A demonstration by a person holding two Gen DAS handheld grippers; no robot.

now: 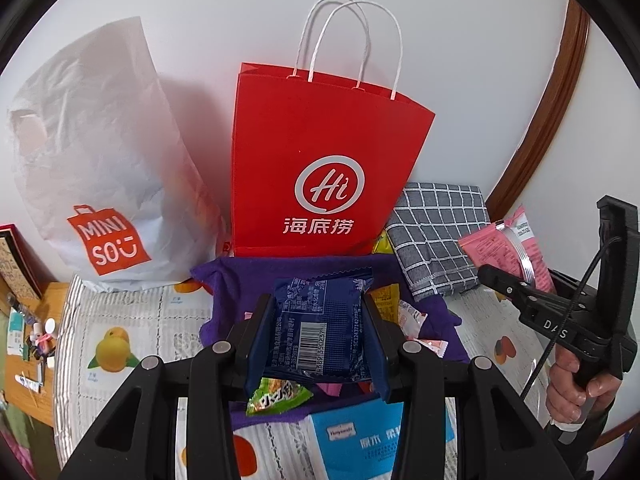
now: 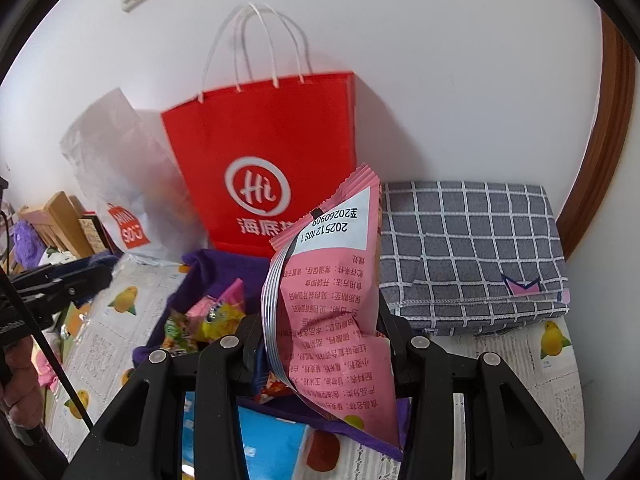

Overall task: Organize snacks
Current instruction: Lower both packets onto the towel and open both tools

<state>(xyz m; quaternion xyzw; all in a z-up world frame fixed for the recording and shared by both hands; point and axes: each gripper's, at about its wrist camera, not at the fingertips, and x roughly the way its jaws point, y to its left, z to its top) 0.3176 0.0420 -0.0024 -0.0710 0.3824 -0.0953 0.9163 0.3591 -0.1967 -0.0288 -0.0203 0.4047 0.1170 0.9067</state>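
My left gripper (image 1: 318,312) is shut on a dark blue snack packet (image 1: 320,328), held barcode side up above a purple cloth (image 1: 240,280). My right gripper (image 2: 320,332) is shut on a pink snack packet (image 2: 332,312) with white label and printed text; that packet also shows at the right of the left wrist view (image 1: 508,248). More loose snacks lie on the purple cloth: a green packet (image 1: 276,396) and yellow and pink packets (image 2: 216,312). A red paper bag (image 1: 320,160) with white handles stands upright behind the cloth, against the wall.
A white plastic shopping bag (image 1: 100,152) stands left of the red bag. A folded grey checked cloth (image 2: 472,248) lies to the right. A light blue box (image 1: 360,440) lies near the front. The table (image 1: 120,340) has a fruit-print cover. A wooden shelf with small items is at the left.
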